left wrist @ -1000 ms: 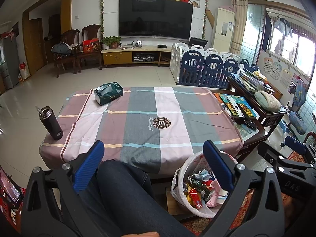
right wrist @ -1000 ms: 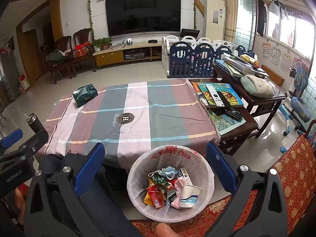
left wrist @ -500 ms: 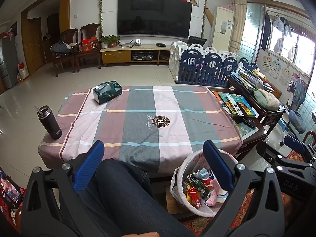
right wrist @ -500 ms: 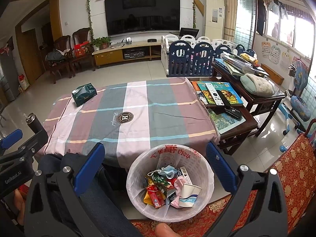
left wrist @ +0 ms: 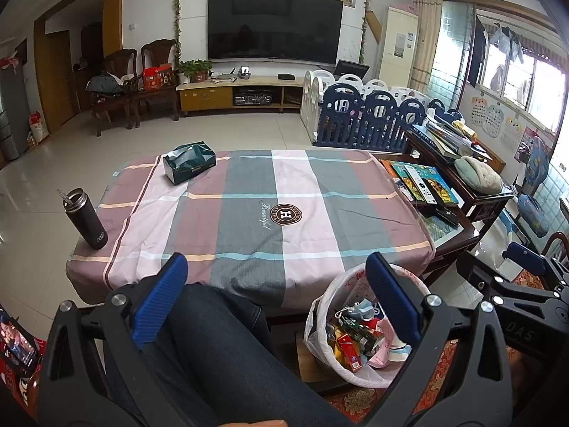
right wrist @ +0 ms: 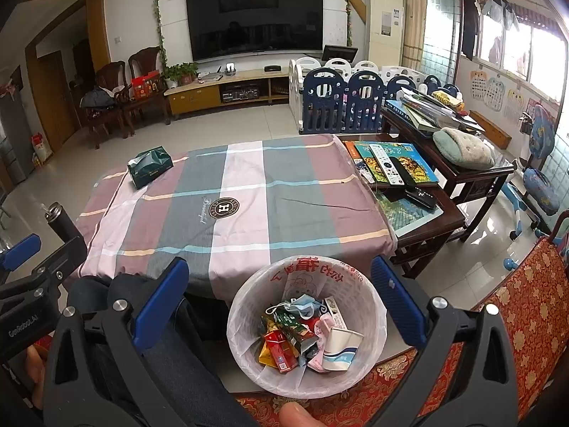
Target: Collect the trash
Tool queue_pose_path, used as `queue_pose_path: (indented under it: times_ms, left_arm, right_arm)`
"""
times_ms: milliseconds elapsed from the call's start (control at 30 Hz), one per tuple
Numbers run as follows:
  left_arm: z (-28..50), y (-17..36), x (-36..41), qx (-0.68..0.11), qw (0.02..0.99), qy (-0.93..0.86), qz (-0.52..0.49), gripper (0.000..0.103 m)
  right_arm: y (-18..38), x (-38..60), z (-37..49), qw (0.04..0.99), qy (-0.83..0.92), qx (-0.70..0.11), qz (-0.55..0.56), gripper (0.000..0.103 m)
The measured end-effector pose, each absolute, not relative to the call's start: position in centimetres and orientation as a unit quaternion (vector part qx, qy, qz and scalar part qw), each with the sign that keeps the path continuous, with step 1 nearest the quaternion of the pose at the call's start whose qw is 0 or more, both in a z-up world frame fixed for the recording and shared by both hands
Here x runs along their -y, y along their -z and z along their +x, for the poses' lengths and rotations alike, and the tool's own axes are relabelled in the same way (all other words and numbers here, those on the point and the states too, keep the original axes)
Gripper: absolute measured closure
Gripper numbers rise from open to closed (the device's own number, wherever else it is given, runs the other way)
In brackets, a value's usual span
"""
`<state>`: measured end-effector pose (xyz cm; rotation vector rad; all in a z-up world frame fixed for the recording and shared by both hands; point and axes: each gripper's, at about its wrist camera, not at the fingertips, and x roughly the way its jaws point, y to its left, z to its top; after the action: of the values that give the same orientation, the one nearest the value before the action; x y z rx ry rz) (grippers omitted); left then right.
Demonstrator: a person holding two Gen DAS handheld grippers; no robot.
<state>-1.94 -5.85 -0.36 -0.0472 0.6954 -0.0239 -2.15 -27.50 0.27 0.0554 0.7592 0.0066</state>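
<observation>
Nothing moved, round plastic-lined bin (right wrist: 370, 306), crumpled wrappers (right wrist: 284, 341)

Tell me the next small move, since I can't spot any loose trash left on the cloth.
Probably none beyond resting: both tools, left and right, are open and empty, the bin holds the wrappers, and only the tissue box and flask remain.

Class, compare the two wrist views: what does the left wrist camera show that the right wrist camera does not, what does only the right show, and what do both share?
Only the left wrist view shows the whole dark flask standing upright on the tablecloth.

Only the right wrist view looks straight into the lined trash bin, showing the paper cup and the face mask.

Both show the green tissue box, the trash bin, and both grippers, left gripper and right gripper, open and empty.
</observation>
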Motion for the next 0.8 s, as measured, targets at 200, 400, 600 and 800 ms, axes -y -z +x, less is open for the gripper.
queue_pose_path:
  times_ms: [200, 400, 600, 800]
  left_arm:
    - [-1.67, 0.32, 5.80, -0.344, 0.939, 0.015, -0.023, 0.003]
    - [-1.67, 0.36, 5.82, -0.344, 0.939, 0.016, -0.023, 0.003]
    - [-1.66, 0.53, 6.21, -0.345, 0.938, 0.019, -0.019, 0.003]
    - [-1.61, 0.58, 6.26, -0.344, 0.938, 0.017, -0.017, 0.003]
  right_arm:
    - [-0.12, 27.51, -2.01, 0.927, -0.003, -0.373, 0.028, 0.003]
    - [-0.16, 27.50, -1.95, 0.927, -0.003, -0.374, 0.028, 0.003]
    - [0.26, 27.82, -1.80, 0.925, 0.001, -0.378, 0.032, 0.003]
    - [0.43, 28.02, -1.67, 0.924, 0.004, -0.379, 0.037, 0.003]
